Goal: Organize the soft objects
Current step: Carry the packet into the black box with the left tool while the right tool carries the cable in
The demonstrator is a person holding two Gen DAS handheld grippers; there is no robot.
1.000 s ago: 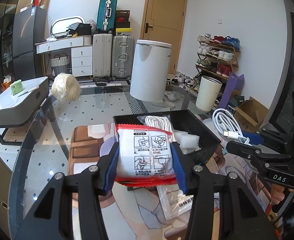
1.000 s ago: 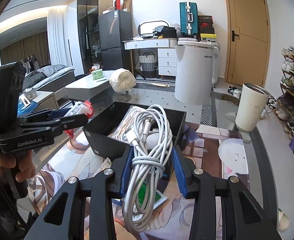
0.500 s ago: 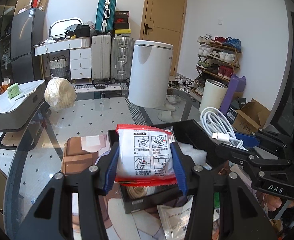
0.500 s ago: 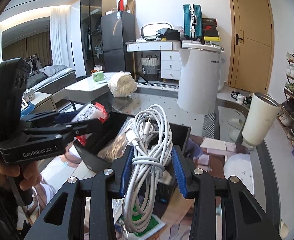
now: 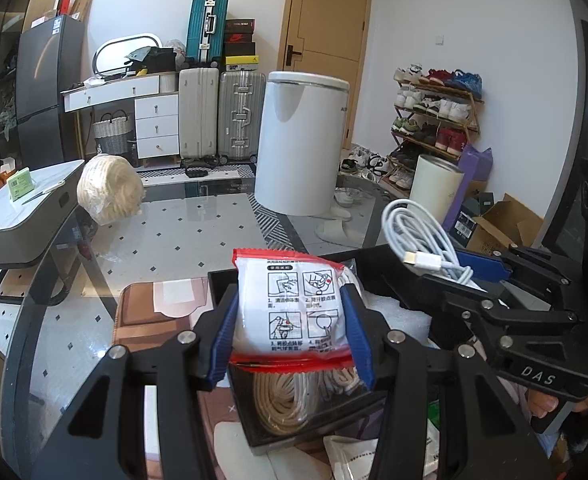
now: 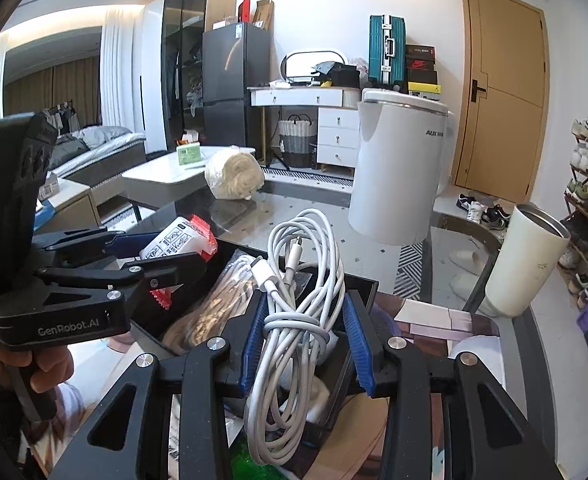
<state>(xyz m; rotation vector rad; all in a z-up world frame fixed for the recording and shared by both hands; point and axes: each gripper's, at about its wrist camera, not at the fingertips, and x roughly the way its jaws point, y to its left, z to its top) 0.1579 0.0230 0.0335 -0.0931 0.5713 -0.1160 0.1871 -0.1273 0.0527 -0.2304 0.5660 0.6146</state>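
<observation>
Both grippers hold soft items above the black rectangular plastic bin [image 5: 382, 396] on the glass-topped table [image 5: 174, 240].

The left gripper [image 5: 290, 334] is clamped by its blue pads on a white, red-edged plastic sachet [image 5: 294, 312] printed with instruction pictures, held over the bin's near left part. The right gripper [image 6: 308, 338] is clamped on a coiled white charging cable [image 6: 294, 312], whose loops hang down over the bin's near right edge. Inside the bin lie a bagged coil of cream rope [image 5: 282, 404] and white foam. A bagged ball of cream twine [image 5: 108, 190] sits far left on the table, well apart.
</observation>
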